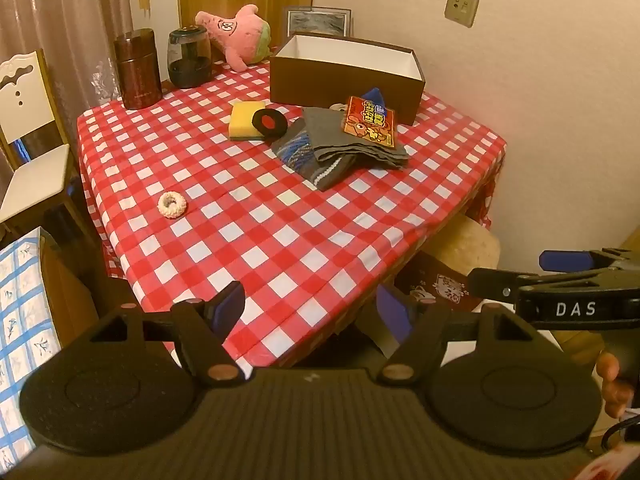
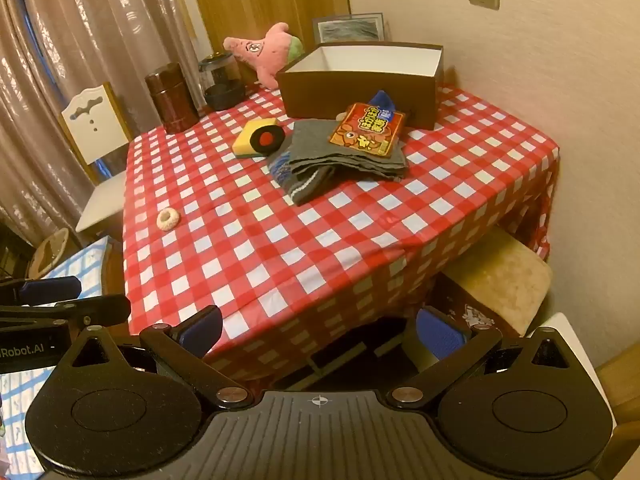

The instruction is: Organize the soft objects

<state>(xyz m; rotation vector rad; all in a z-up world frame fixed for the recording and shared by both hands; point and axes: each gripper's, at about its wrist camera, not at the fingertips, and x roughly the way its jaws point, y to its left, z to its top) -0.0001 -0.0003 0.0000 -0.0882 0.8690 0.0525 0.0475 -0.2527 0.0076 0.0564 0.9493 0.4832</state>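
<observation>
A brown open box (image 1: 344, 80) (image 2: 360, 92) with a white inside stands at the table's far right. In front of it lie folded grey and striped cloths (image 1: 340, 148) (image 2: 336, 160) with an orange snack packet (image 1: 370, 126) (image 2: 366, 130) on top and a blue sock (image 1: 376, 96) (image 2: 382, 100) behind. A yellow sponge (image 1: 246, 120) (image 2: 252, 138) carries a black and red round pad (image 1: 269, 121) (image 2: 266, 139). A white scrunchie (image 1: 172, 205) (image 2: 168, 219) lies alone at the left. A pink plush (image 1: 240, 34) (image 2: 264, 54) leans at the back. My left gripper (image 1: 312, 312) and right gripper (image 2: 320, 332) are open, empty, held before the table's near edge.
A brown canister (image 1: 138, 68) (image 2: 172, 98) and a dark glass jar (image 1: 189, 56) (image 2: 220, 80) stand at the back left. A white chair (image 1: 28, 136) (image 2: 100, 148) is left of the table, a padded stool (image 1: 464, 244) (image 2: 500, 276) under its right side. The right gripper shows in the left wrist view (image 1: 560, 280).
</observation>
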